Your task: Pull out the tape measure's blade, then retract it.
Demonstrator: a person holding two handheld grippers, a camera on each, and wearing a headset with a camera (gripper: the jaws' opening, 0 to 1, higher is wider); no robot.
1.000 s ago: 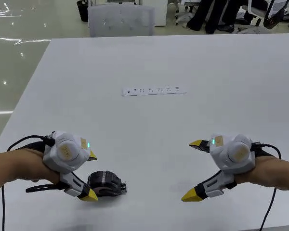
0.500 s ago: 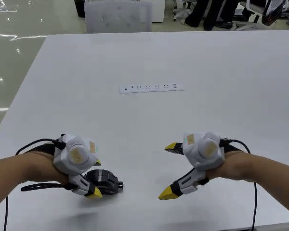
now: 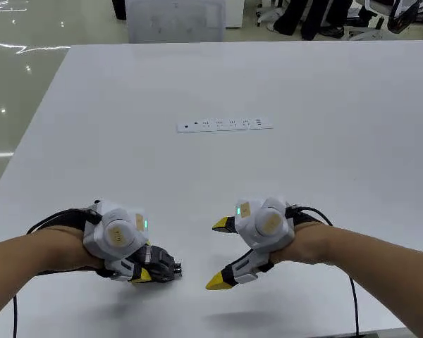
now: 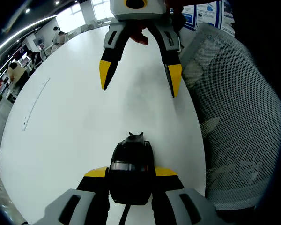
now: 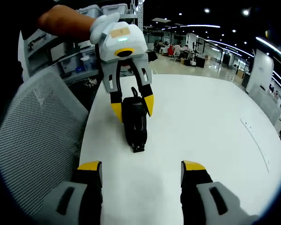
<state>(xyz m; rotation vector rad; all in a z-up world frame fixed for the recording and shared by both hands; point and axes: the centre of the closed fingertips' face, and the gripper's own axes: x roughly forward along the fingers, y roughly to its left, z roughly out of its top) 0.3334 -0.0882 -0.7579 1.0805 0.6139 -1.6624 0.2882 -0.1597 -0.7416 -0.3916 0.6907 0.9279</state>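
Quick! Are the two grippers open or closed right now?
Left gripper: closed on the tape measure.
Right gripper: open, holding nothing.

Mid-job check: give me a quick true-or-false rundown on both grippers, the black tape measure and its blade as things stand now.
1. The left gripper is shut on the black tape measure. True.
2. The right gripper is clamped on the tape measure's blade. False: its jaws stand wide open, apart from the tape measure and pointing toward it.
3. The blade is drawn out across the white table. False: no length of blade shows outside the case.
4. The white power strip lies on the table beyond both grippers. True.
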